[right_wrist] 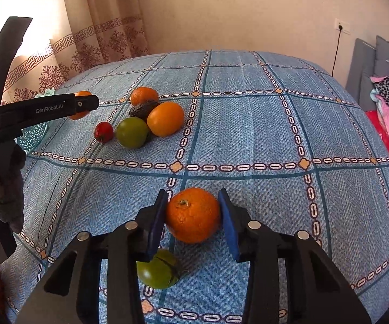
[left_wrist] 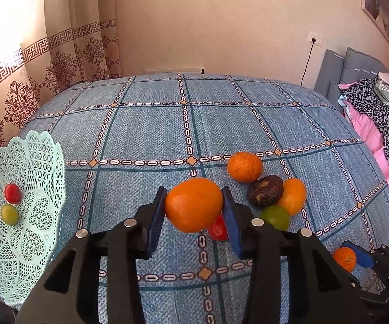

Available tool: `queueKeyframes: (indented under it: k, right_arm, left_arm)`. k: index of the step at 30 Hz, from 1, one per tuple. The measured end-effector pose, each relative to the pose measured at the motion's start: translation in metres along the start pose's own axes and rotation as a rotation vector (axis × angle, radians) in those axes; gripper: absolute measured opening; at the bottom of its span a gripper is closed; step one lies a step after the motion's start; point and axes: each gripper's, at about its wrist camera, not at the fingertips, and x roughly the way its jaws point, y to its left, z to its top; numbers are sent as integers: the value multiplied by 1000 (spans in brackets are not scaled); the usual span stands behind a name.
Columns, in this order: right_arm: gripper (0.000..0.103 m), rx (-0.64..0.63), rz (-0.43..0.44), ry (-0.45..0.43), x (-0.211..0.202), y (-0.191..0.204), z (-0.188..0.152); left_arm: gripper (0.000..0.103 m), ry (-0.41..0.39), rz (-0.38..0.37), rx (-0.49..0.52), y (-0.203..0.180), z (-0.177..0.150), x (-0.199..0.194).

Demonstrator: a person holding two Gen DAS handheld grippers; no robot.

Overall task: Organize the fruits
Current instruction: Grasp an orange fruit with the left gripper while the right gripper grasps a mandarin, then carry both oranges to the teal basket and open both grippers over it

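**Both grippers carrying oranges, basket waiting at the left edge**

The left gripper is holding a large smooth orange clamped between its blue pads, lifted clear of the blue checked tablecloth. The pale green plastic lattice basket is sitting at the left edge of the table, already carrying a small red fruit and a small yellow-green fruit. By my reading this orange is heading there. To do it well, the carrier should be swinging left, keeping the fruit above the scalloped rim, and loosening only once it is over the basket's centre, so it is not rolling onto the two small fruits or out over the lip.

Over on the right, the right gripper is closing around a dimpled, stem-topped tangerine: the pads are sitting against its sides, narrowed to its width, and it appears gripped, though whether it is off the cloth I cannot tell. A green tomato is lying just beneath, toward the near edge.

Mid-table, a cluster is waiting: another tangerine, a dark wrinkled avocado, an oval orange fruit, a green round fruit and a red one peeking out behind the left pad.
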Motion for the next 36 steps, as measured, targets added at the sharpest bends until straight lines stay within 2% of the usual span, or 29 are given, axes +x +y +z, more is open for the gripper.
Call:
queueKeyframes:
  k: [6, 8, 13, 23, 30, 36]
  right_arm:
    - [39, 25, 8, -28, -6, -4, 1]
    - [39, 33, 12, -35, -8, -7, 1]
    - [39, 37, 20, -53, -12, -8, 1]
    - [39, 28, 36, -92, -28, -8, 1]
    - [39, 22, 67, -131, -46, 0, 18]
    - [39, -26, 90, -178, -62, 26, 42]
  left_arm:
    - [42, 31, -90, -65, 11, 3, -1]
    - [42, 31, -95, -82, 15, 5, -2]
    - [42, -9, -67, -98, 22, 10, -13]
    - [42, -137, 63, -94, 40, 18, -53]
    - [42, -207, 110, -145, 68, 19, -85]
    - [42, -233, 139, -213, 101, 12, -103]
